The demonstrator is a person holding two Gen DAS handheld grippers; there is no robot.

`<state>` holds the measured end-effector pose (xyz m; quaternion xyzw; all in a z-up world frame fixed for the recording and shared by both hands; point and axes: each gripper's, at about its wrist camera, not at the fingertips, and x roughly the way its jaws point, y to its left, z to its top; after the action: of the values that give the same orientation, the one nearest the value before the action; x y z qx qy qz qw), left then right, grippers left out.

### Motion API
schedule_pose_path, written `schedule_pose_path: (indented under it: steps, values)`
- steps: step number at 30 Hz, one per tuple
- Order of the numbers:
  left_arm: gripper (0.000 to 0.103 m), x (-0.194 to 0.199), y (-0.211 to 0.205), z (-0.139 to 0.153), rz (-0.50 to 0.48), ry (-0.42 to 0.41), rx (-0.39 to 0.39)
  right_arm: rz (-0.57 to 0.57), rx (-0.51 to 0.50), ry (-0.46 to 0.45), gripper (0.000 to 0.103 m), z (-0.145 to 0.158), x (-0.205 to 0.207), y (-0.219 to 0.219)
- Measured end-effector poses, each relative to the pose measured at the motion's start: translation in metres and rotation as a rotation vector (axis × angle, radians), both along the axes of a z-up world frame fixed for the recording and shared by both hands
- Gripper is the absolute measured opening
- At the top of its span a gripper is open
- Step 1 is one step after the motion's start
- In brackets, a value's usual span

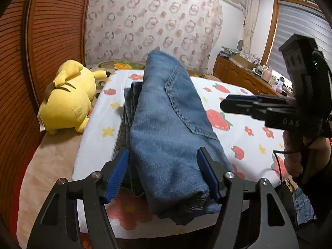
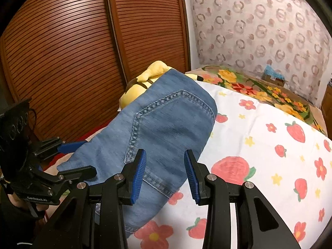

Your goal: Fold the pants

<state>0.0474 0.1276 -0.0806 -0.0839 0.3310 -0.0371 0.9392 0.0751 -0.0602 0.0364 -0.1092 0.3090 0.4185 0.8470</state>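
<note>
Blue denim pants (image 1: 166,128) lie folded into a thick bundle on the strawberry-print sheet (image 1: 244,128), back pocket facing up. My left gripper (image 1: 164,170) is open, its blue pads on either side of the bundle's near end, not pinching it. In the right wrist view the same pants (image 2: 166,128) lie under my right gripper (image 2: 165,173), which is open and hovers over the pocket edge. The right gripper also shows in the left wrist view (image 1: 238,103), above the sheet to the right. The left gripper shows at left in the right wrist view (image 2: 83,157).
A yellow plush toy (image 1: 68,103) lies on the bed left of the pants. Brown louvred wardrobe doors (image 2: 83,51) stand behind it. A patterned curtain (image 1: 153,25) hangs at the back. A cluttered wooden sideboard (image 1: 244,72) stands at the right.
</note>
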Motion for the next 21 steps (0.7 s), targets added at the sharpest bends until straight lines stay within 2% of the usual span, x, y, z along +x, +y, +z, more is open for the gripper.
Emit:
schedule_pose_path:
  steps: [4,6,7,9,12,18,21]
  values:
    - [0.068,0.003,-0.001,-0.008,-0.01,0.029,-0.011,0.001,-0.004,0.0,0.039,-0.001,0.0,-0.001]
    - [0.049,0.003,-0.001,-0.012,-0.026,0.034,-0.025,0.002,-0.005,0.0,0.039,-0.001,0.001,-0.002]
    - [0.046,0.003,-0.002,-0.013,-0.032,0.033,-0.028,0.001,-0.006,-0.001,0.04,-0.001,0.001,-0.003]
    - [0.032,0.0,-0.005,-0.01,-0.04,0.015,-0.017,0.0,-0.008,-0.002,0.04,-0.001,0.002,-0.004]
    - [0.02,-0.008,-0.011,0.002,-0.054,-0.037,-0.014,-0.002,0.004,0.001,0.04,-0.001,0.004,-0.008]
    - [0.019,-0.029,-0.019,0.033,-0.068,-0.142,-0.015,-0.011,0.015,0.0,0.04,0.001,0.01,-0.012]
    - [0.019,-0.03,-0.014,0.03,-0.048,-0.13,-0.013,-0.01,0.015,-0.012,0.04,0.004,0.014,-0.008]
